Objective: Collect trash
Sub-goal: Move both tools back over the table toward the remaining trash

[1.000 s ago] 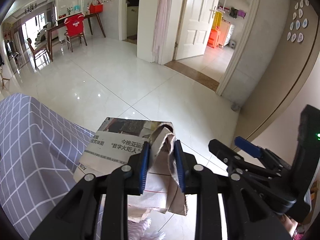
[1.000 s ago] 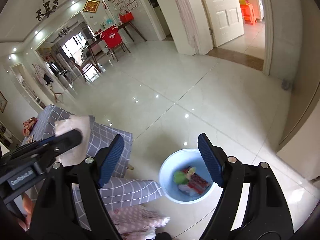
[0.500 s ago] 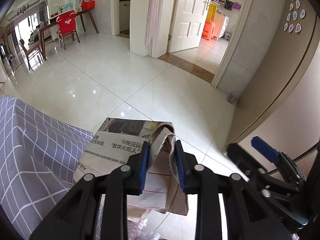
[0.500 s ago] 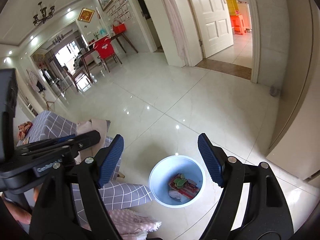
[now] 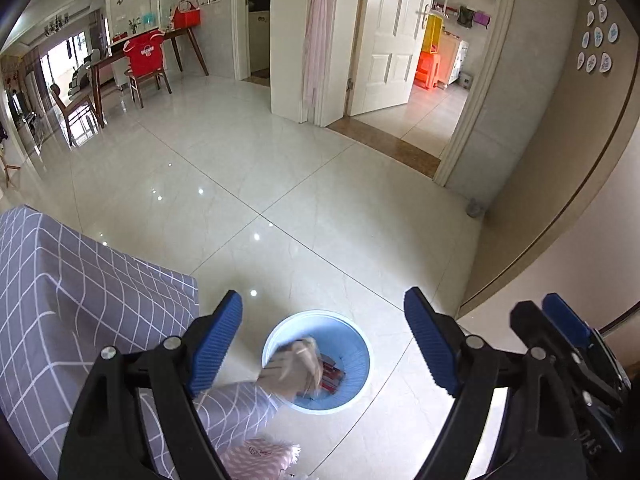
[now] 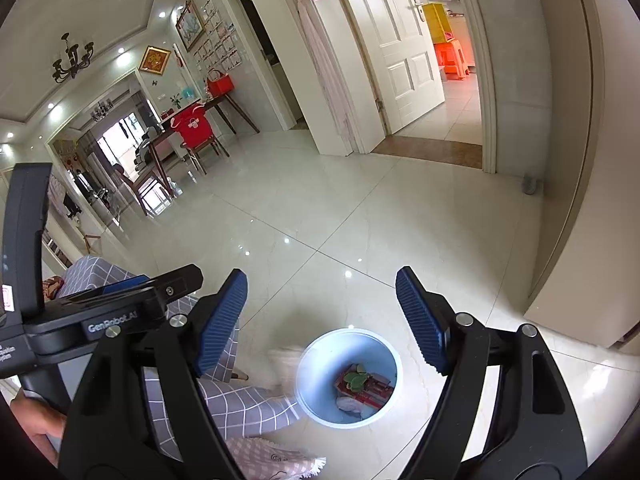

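Now the left tongs [image 5: 323,344] stand wide with nothing between them; their jaws have just opened, letting go of the folded paper they pinched half a second ago. That paper [image 5: 294,368], blurred in mid-fall, is at the near rim of the pale blue bin [image 5: 352,344] on the floor, straight below. Other trash, red wrappers and something green [image 6: 358,378], already lies inside. The right tongs [image 6: 320,320] are wide and empty too, beside the left pair, aimed over the same bin. A surface draped in grey checked cloth [image 5: 80,300] sits at left, just beside the bin. Beyond spreads a glossy tiled floor [image 5: 280,176], then white doors and a distant dining set. This piece looks delivered, provided it drops inside.
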Motion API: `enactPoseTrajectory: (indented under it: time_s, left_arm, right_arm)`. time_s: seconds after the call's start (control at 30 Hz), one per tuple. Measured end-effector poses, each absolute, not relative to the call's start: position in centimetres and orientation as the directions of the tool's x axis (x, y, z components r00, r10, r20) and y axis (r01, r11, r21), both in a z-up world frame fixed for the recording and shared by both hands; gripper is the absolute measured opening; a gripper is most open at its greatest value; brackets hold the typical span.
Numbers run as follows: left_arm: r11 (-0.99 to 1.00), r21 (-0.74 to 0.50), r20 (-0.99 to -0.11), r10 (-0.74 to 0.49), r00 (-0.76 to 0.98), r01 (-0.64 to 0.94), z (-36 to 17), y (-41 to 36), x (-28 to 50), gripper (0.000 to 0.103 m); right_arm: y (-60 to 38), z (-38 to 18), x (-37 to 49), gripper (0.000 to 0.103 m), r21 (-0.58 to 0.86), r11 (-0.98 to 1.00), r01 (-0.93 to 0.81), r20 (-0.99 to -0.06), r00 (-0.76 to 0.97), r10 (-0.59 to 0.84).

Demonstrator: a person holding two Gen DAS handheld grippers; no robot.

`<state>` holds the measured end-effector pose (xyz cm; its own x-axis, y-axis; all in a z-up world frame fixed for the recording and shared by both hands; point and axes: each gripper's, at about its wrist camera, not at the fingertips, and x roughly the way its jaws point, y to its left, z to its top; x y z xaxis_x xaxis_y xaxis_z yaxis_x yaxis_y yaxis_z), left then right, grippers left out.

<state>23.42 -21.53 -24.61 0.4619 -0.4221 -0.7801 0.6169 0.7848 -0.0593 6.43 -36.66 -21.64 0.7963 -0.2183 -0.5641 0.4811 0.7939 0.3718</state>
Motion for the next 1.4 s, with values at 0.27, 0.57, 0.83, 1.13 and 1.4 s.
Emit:
enactPoseTrajectory:
  time_s: [0.27,0.57,0.83,1.13,1.4]
  left_arm:
    - [0.806,-0.034,-0.76,-0.405,0.509,0.591,-22.5,-18.9,21.5,0.081]
    - [0.863,-0.051,-0.719,-0.381,0.581,0.503,-18.6,-11.0,20.3,0.081]
    - [0.937,-0.01,-0.666,-0.266,0.697,0.348,-15.1,0.3,19.6,0.081]
    - [0.997,-0.049,-0.636,-0.082,0.768,0.067,-13.6,17.7,19.8,0.082]
    - [0.997,0.072,-0.69,0.077,0.72,-0.038,-16.9,27.4,19.5,0.082]
  right_arm:
    - [-35.0,-20.1,6.6,0.076,0.379,0.82,0.429,-0.558,0.813,-0.167]
    - [-30.7,-17.5,7.3,0.076,0.383,0.866,0.32,-0.524,0.848,-0.082]
    - [-22.9,-14.7,9.8,0.076,0.363,0.918,0.157,-0.5,0.865,0.05]
    - [-10.9,-13.0,14.7,0.076,0.328,0.942,-0.073,-0.509,0.826,0.241]
    - [-2.0,-13.8,17.7,0.076,0.295,0.936,-0.192,-0.55,0.767,0.331]
